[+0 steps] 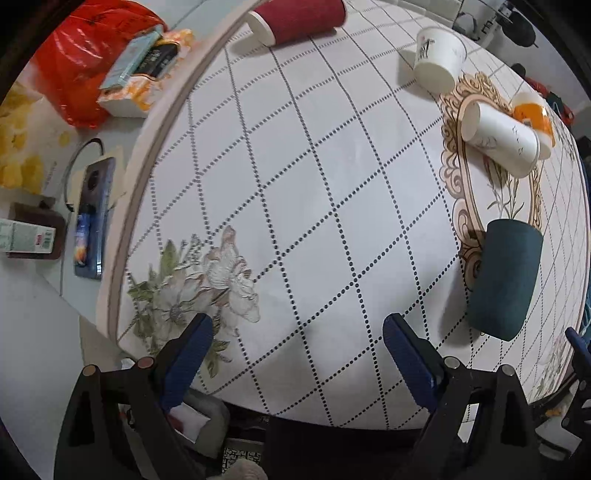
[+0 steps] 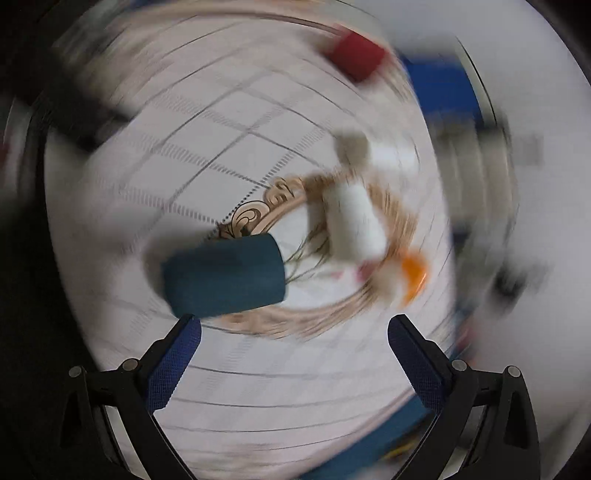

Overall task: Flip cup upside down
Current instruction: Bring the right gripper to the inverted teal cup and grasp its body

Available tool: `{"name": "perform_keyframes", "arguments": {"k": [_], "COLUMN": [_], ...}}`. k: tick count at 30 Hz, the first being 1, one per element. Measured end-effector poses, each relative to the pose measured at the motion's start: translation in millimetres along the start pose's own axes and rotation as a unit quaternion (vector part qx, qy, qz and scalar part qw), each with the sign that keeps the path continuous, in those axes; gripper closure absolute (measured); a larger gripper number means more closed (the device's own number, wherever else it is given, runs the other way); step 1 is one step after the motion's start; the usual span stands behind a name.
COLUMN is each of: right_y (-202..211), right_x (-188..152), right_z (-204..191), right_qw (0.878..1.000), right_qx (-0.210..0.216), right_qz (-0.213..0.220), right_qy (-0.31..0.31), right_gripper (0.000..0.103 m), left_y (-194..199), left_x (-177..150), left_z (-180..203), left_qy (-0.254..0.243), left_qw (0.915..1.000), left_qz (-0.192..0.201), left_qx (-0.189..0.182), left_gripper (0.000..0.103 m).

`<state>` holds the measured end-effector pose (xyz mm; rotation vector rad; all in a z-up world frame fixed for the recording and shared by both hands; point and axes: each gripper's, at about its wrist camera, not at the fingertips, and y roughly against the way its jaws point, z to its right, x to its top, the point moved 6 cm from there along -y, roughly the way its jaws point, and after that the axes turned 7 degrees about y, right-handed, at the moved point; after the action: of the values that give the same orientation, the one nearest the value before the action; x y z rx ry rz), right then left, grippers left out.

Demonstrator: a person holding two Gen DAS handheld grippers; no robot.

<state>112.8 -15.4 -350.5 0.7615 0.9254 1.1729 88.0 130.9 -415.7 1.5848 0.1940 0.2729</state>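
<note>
A dark teal cup (image 1: pixel 506 280) stands on the round table at the right of the left wrist view. It also shows in the blurred right wrist view (image 2: pixel 225 277), just beyond my right gripper's left finger. A red cup (image 1: pixel 295 18) stands at the far edge. A white cup (image 1: pixel 439 59) and a second white cup (image 1: pixel 502 136) stand at the back right, with an orange and white cup (image 1: pixel 532 118) behind. My left gripper (image 1: pixel 297 332) is open and empty above the tablecloth. My right gripper (image 2: pixel 293 332) is open and empty.
The round table (image 1: pixel 122 229) has a checked floral cloth. Left of it lie a red bag (image 1: pixel 77 66), a stack of boxes (image 1: pixel 140 74), a phone (image 1: pixel 92 218) and a small carton (image 1: pixel 26 236). The right wrist view is heavily motion blurred.
</note>
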Motion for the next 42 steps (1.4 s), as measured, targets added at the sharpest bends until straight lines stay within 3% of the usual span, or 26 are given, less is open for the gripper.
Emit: {"name": "perform_keyframes", "arguments": {"k": [2, 3, 5, 9, 10, 13, 19, 22, 29, 38, 42], "right_y": [-2, -6, -17, -38, -42, -51, -66, -76, -87, -101, -106], "right_x": [5, 4, -2, -17, -20, -25, -28, -25, -24, -18, -18], "right_z": [-21, -32, -53, -81, -85, -93, -98, -99, -106, -105, -103], "right_qw": [0.990, 0.978, 0.944, 0.858, 0.837, 0.789, 0.727, 0.708, 0.677, 0.663, 0.656], "right_qx": [-0.042, -0.058, -0.085, -0.128, -0.136, -0.156, -0.181, -0.185, -0.184, -0.163, -0.156], "right_qz": [0.007, 0.005, 0.000, 0.000, 0.001, 0.011, 0.024, 0.030, 0.038, 0.047, 0.050], "right_qy": [0.138, 0.202, 0.320, 0.498, 0.530, 0.594, 0.662, 0.681, 0.712, 0.729, 0.737], "right_gripper": [0.000, 0.000, 0.000, 0.000, 0.000, 0.001, 0.001, 0.001, 0.001, 0.004, 0.011], "left_y": [-7, -11, -18, -31, -35, -44, -54, -59, -71, -83, -85], "left_x": [1, 2, 4, 8, 9, 11, 17, 22, 28, 28, 28], "left_z": [3, 5, 8, 13, 14, 14, 9, 7, 8, 1, 0], "left_qy": [-0.005, -0.007, -0.012, -0.022, -0.024, -0.028, -0.031, -0.033, -0.035, -0.034, -0.036], "left_qw": [1.0000, 1.0000, 0.9999, 0.9995, 0.9994, 0.9992, 0.9990, 0.9989, 0.9987, 0.9985, 0.9984], "left_qz": [-0.002, -0.003, -0.007, -0.017, -0.021, -0.027, -0.031, -0.033, -0.036, -0.042, -0.043], "left_qx": [-0.001, -0.002, -0.003, -0.012, -0.014, -0.010, -0.006, -0.005, -0.003, -0.005, -0.005], "left_gripper": [0.009, 0.009, 0.009, 0.009, 0.009, 0.009, 0.008, 0.008, 0.008, 0.008, 0.008]}}
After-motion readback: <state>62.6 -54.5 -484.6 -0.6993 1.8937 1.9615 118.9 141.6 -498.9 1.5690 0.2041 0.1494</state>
